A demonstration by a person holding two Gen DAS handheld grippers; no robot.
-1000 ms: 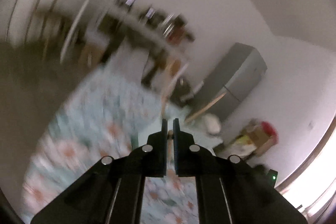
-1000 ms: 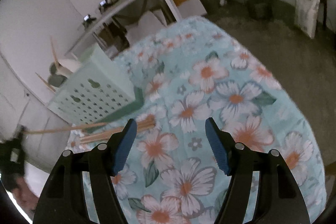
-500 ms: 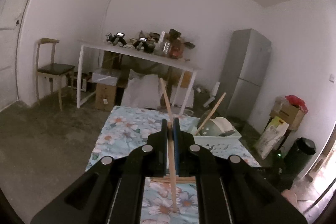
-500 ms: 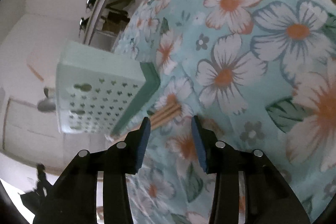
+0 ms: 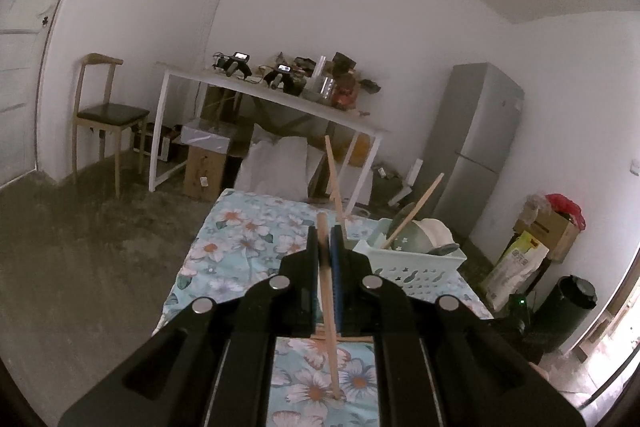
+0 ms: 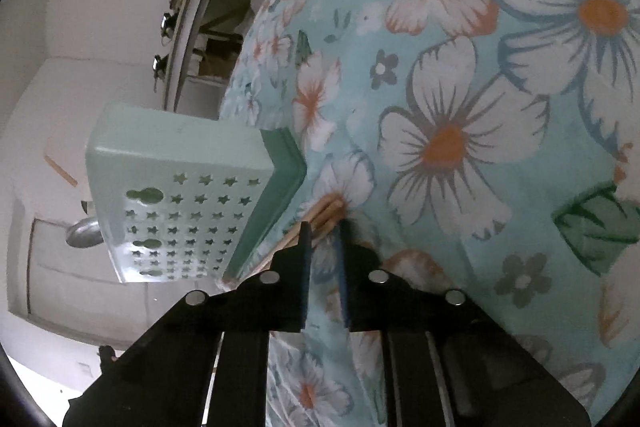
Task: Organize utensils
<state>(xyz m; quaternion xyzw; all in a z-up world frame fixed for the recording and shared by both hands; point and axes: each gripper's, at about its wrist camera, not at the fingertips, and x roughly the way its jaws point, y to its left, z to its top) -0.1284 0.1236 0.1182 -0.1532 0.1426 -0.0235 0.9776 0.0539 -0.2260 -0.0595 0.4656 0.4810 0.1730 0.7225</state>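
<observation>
My left gripper point(image 5: 325, 227) is shut on a single wooden chopstick point(image 5: 329, 307) that stands nearly upright, its lower end on the floral tablecloth point(image 5: 248, 227). More chopsticks point(image 5: 352, 339) lie flat on the cloth below it. To the right stands the pale green basket point(image 5: 416, 267), which holds bowls point(image 5: 428, 231) and a slanted wooden stick point(image 5: 416, 207). In the right wrist view, my right gripper point(image 6: 324, 227) is low over the cloth beside the basket point(image 6: 180, 179). Its jaws are closing on the ends of the lying chopsticks point(image 6: 330, 209), with only a narrow gap left.
Beyond the table stand a white desk point(image 5: 272, 95) cluttered with gear, a wooden chair point(image 5: 104, 115) at the left and a grey fridge point(image 5: 472, 147). Boxes and a black bin point(image 5: 572, 307) sit at the right. A metal spoon point(image 6: 84, 233) pokes from the basket.
My right gripper sank toward the cloth, rolled, and narrowed its jaws from wide to nearly shut at the chopstick pile. The left gripper rolled level and still holds its chopstick.
</observation>
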